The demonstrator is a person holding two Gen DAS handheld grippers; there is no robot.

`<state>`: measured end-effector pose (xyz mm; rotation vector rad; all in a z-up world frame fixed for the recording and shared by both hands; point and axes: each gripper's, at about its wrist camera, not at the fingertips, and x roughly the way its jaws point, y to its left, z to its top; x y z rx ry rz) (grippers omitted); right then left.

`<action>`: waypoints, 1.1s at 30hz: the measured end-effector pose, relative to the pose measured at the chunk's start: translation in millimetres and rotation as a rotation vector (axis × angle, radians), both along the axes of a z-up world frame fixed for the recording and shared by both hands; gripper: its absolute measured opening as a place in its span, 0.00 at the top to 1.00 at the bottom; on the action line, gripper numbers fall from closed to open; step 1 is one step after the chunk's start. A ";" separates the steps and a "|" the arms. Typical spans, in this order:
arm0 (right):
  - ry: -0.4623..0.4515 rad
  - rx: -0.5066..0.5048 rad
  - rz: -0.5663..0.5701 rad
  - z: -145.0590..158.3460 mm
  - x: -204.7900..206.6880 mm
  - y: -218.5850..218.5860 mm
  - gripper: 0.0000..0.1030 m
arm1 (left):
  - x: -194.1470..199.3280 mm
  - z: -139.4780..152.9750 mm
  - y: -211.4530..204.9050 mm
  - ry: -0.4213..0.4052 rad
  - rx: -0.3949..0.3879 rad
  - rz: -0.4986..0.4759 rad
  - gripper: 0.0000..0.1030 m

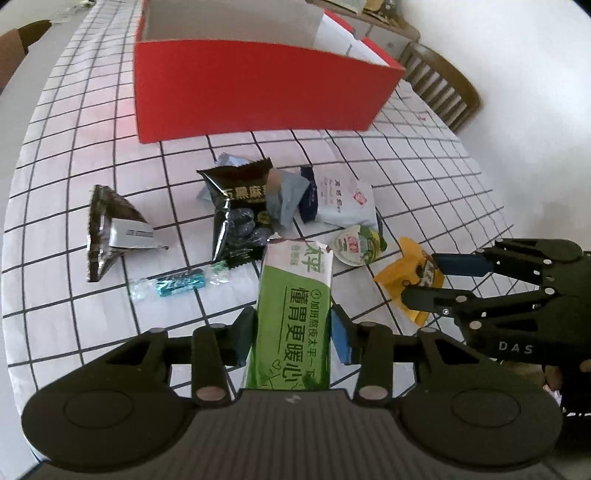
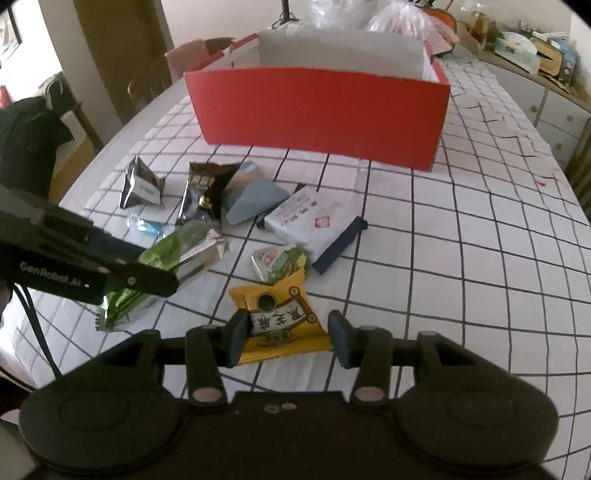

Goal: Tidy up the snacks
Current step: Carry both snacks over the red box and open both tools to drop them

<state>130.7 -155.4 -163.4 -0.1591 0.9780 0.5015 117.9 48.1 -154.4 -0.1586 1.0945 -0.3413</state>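
Note:
My left gripper is shut on a long green snack packet, which stands up between the pads above the checked tablecloth. My right gripper is shut on a yellow snack packet. In the left wrist view it reaches in from the right, right gripper around that yellow packet. An open red box stands behind the pile. Loose on the cloth lie a black packet, a silver triangular packet, a teal candy, a white packet and a small sealed cup.
A wooden chair stands at the table's right side. Dark clothing hangs over another chair on the left. A cluttered sideboard and plastic bags lie beyond the box. The cloth right of the pile is bare.

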 end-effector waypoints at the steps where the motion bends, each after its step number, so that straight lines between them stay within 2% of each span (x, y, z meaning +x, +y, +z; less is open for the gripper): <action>1: -0.005 0.002 -0.005 2.0 -0.8 0.2 0.56 | -0.9 1.9 1.7 -0.005 -0.002 0.008 0.60; 12: -0.082 0.054 -0.065 39.2 -2.7 1.9 0.56 | -4.2 44.4 18.5 -0.110 -0.039 0.076 0.60; 19: -0.173 0.082 -0.104 76.4 5.8 3.2 0.56 | 4.4 79.5 19.6 -0.206 -0.013 0.098 0.60; 27: -0.262 0.079 -0.143 107.9 35.7 5.4 0.56 | 33.1 113.0 15.5 -0.291 0.031 0.117 0.60; 33: -0.296 0.058 -0.150 119.1 72.1 9.8 0.56 | 67.2 121.0 13.8 -0.304 0.074 0.149 0.60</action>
